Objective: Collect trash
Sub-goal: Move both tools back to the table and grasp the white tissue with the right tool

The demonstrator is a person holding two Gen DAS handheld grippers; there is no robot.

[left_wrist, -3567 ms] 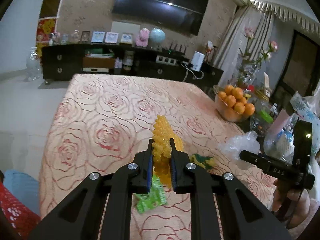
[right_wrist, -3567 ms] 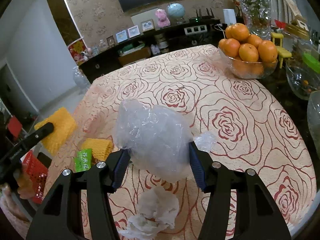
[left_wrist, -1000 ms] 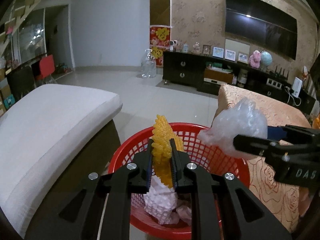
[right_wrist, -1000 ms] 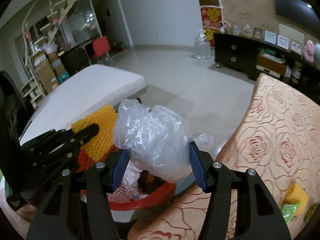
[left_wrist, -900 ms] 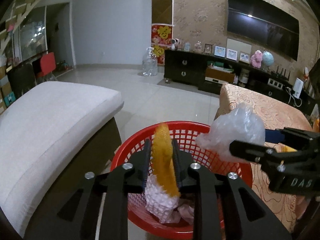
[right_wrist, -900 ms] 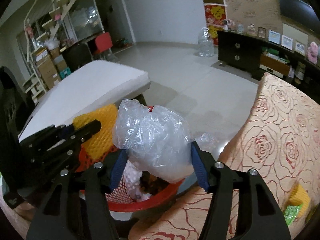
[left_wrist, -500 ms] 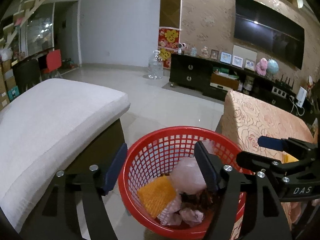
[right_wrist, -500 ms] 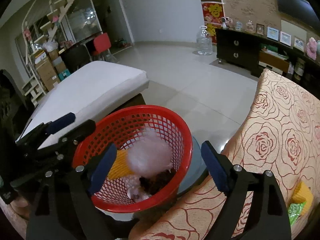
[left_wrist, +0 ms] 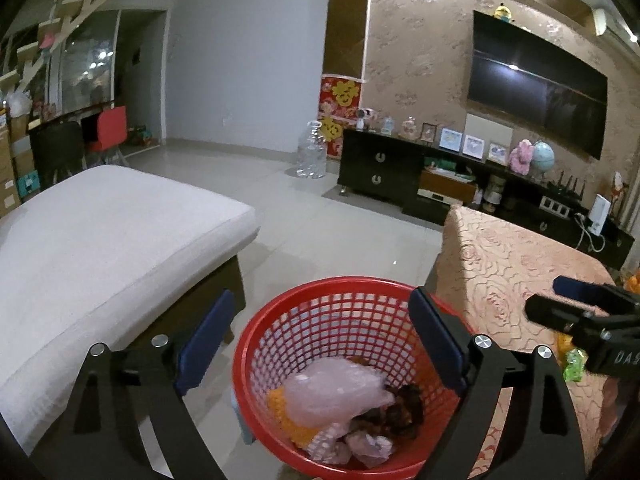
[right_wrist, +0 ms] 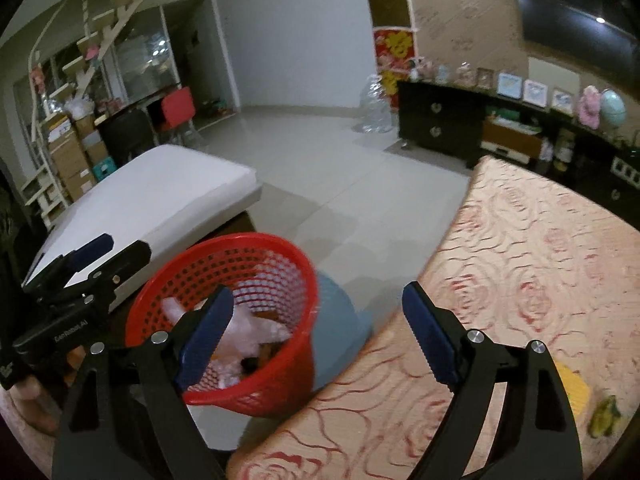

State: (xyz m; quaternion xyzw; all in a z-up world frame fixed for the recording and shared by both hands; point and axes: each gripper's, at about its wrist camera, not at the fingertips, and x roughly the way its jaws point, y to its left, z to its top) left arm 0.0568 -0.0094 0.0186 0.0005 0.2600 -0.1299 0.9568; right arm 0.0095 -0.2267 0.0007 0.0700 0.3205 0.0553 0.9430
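Note:
A red mesh basket (left_wrist: 242, 364) sits on the floor beside the table. Inside it lie a crumpled clear plastic bag (left_wrist: 340, 392), a yellow foam net (left_wrist: 280, 400) and crumpled paper. My left gripper (left_wrist: 320, 316) hangs above the basket, its jaws opening with nothing between them. My right gripper (right_wrist: 318, 292) is open and empty, over the gap between the basket (right_wrist: 280, 384) and the table edge. Another yellow foam net (right_wrist: 576, 392) and a green wrapper (right_wrist: 604, 420) lie on the table. Each gripper shows in the other's view: the right gripper (left_wrist: 542, 298) and the left gripper (right_wrist: 128, 246).
A white cushioned bench (left_wrist: 100, 240) stands left of the basket. The table (right_wrist: 540, 280) with a rose-patterned cloth is on the right. A blue round object (right_wrist: 340, 320) sits behind the basket. Tiled floor stretches to a black cabinet (left_wrist: 400, 168).
Both grippers have opened. The yellow foam net fell from the left and the plastic bag from the right into the basket. The right gripper has drawn toward the table.

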